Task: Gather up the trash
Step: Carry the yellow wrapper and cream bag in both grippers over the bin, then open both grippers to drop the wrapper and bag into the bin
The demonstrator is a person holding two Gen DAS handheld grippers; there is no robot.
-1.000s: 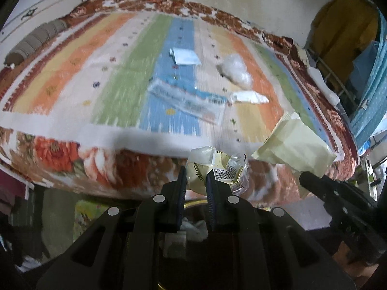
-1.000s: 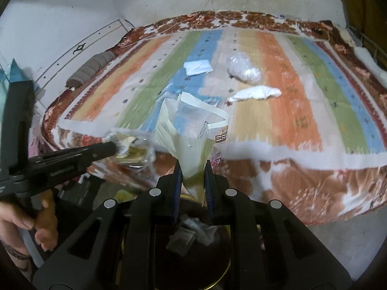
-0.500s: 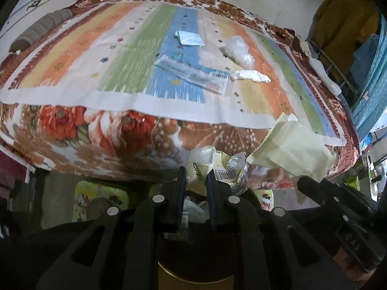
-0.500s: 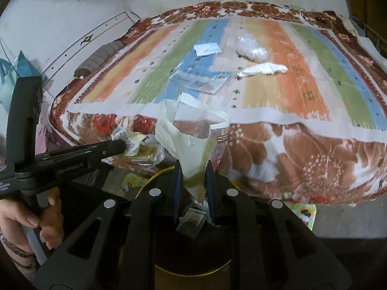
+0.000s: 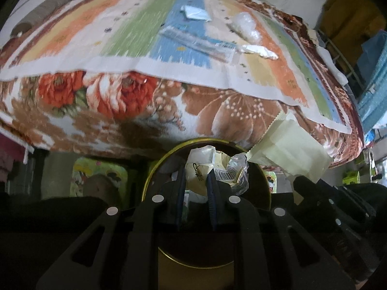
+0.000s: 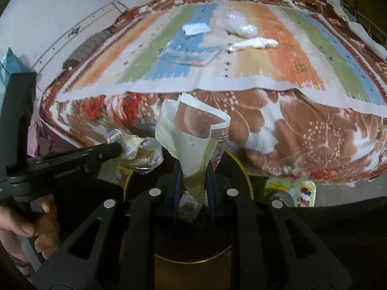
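Trash held over the bin, both hands dropping toward its mouth

Trash is the matter here, and two pieces of it are now poised at a round black bin with a brass-coloured rim (image 5: 264, 181) on the floor beside the bed (image 6: 302, 130). A second ago both views looked across the striped cover; now the bed's flowered side fills the upper frame and the bin's rim rings the fingers, so both hands have come down and in toward the opening. That puts the drop-off close at hand, by my reading: what remains is to let go.

The left gripper (image 5: 196, 181) has its fingers nearly together, pinching a crumpled yellow-and-white wrapper with a barcode (image 5: 217, 166), which sits right above the bin's mouth. The right gripper (image 6: 193, 178) is likewise closed down narrow on the lower end of a pale cream paper bag (image 6: 191, 140), which stands up from the fingers with its torn top open. In the right view the left gripper enters from 9 o'clock, its wrapper just beside the bag; a hand (image 6: 29, 227) grips its handle at 8 o'clock.

Both grippers tilt steeply downward, side by side, over the bin, where some earlier scraps lie dimly inside.

Four pieces are left on the cover near 12 o'clock: a folded white paper (image 6: 196, 28), a clear crumpled plastic (image 6: 239, 25), a twisted white wrapper (image 6: 254, 43) and a flat clear packet (image 6: 188, 56).
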